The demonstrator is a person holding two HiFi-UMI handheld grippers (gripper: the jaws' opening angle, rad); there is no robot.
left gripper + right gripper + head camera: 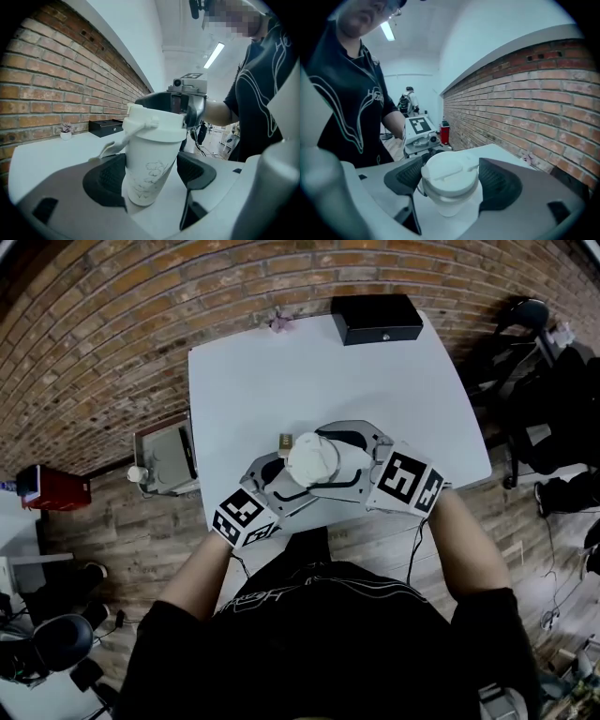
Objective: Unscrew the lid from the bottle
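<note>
A white bottle (148, 174) with a faint flower print stands near the front edge of the white table (281, 381). Its white lid (312, 459) carries a strap at one side. My left gripper (286, 482) is shut on the bottle's body, with both pads against its sides in the left gripper view. From the right, my right gripper (330, 463) is shut on the lid (450, 172), one dark pad on each side of its rim. The left gripper's (150, 177) marker cube faces the right gripper view beyond the bottle.
A black box (377, 318) and a small pink potted plant (279, 322) sit at the table's far edge by the brick wall. A grey cart (167, 457) and a red box (52, 488) stand to the left, dark chairs (534, 352) to the right.
</note>
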